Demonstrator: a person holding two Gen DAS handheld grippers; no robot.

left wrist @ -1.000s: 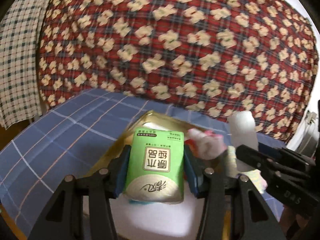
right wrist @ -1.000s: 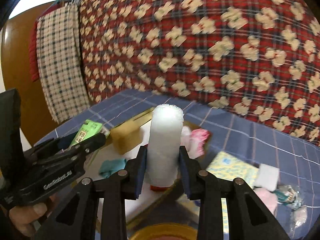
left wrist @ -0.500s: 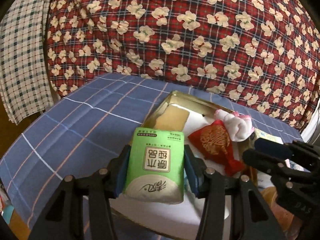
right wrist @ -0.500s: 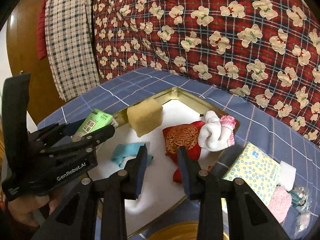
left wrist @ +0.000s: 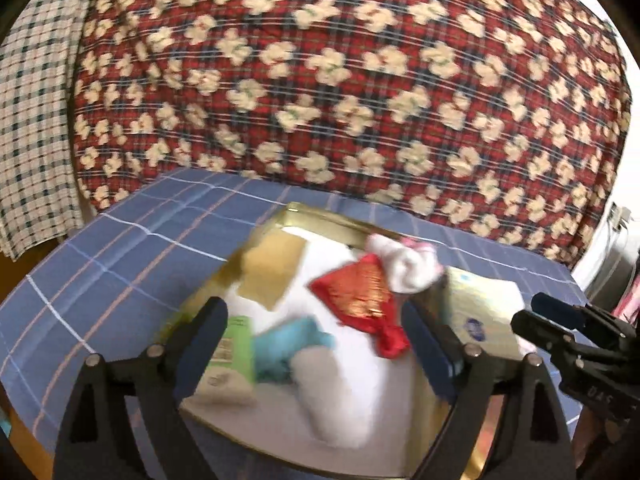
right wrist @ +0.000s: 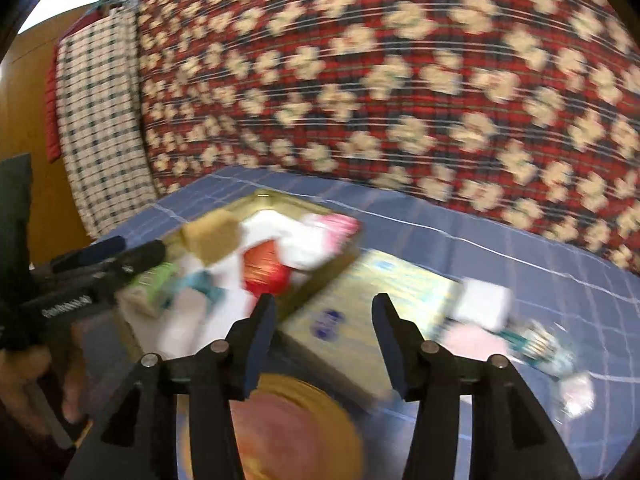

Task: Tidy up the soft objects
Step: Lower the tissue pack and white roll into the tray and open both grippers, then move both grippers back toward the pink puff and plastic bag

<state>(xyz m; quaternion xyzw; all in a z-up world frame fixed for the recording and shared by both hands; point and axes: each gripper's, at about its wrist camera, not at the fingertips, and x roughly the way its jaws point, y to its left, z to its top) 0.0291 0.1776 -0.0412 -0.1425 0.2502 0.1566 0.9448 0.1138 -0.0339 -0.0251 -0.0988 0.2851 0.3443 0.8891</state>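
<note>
A gold-rimmed tray (left wrist: 320, 216) on the blue checked cloth holds a green tissue pack (left wrist: 230, 354), a tan sponge (left wrist: 274, 270), a teal cloth (left wrist: 294, 342), a red pouch (left wrist: 362, 296), a white-and-pink sock roll (left wrist: 408, 264) and a white roll (left wrist: 332, 392). My left gripper (left wrist: 314, 334) is open and empty above the tray. My right gripper (right wrist: 324, 322) is open and empty over a yellow tissue pack (right wrist: 360, 300) right of the tray (right wrist: 288, 200). Both views are blurred.
A red plaid floral quilt (left wrist: 340, 80) rises behind the cloth. A white pad (right wrist: 482, 304), a pink cloth (right wrist: 468, 340) and small wrapped items (right wrist: 548, 348) lie at the right. A round gold-rimmed dish (right wrist: 288, 428) sits under my right gripper.
My left gripper has opened and let go of the green tissue pack, which now lies in the tray. My right gripper, which released the white roll earlier, has opened wider and swung right.
</note>
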